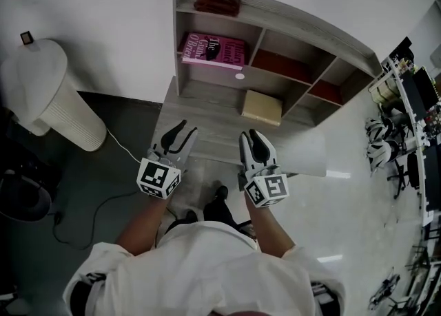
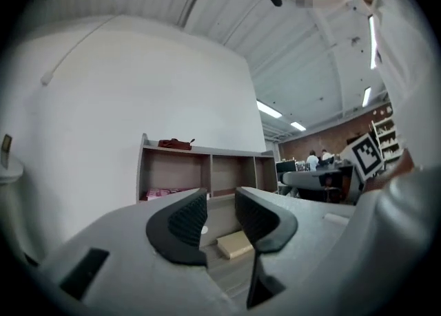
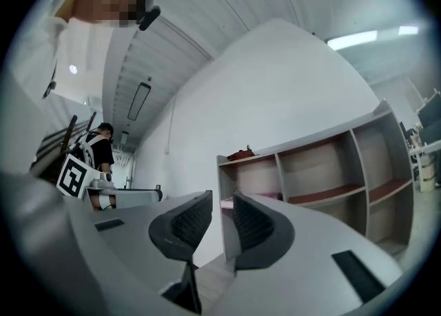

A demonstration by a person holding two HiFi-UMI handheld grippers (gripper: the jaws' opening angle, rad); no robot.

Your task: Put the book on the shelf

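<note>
A pink book [image 1: 213, 51] lies flat in the left cubby of the grey wooden shelf [image 1: 275, 22], which stands at the back of the table [image 1: 196, 111]. In the left gripper view the pink book [image 2: 160, 193] shows just past the jaws. A flat tan book or box [image 1: 262, 107] lies on the table in front of the middle cubby, and the same tan piece [image 2: 234, 244] appears below the left jaws. My left gripper [image 1: 176, 135] [image 2: 220, 201] and right gripper [image 1: 255, 144] [image 3: 222, 204] hover side by side over the table's near edge. Both are narrowly open with nothing between the pads.
A dark red object [image 1: 217, 3] rests on top of the shelf. A white sheet [image 1: 306, 153] lies at the table's right end. A white ribbed bin [image 1: 48, 94] stands on the floor at left, with a cable [image 1: 103, 197] trailing from it. Cluttered benches [image 1: 406, 122] line the right side.
</note>
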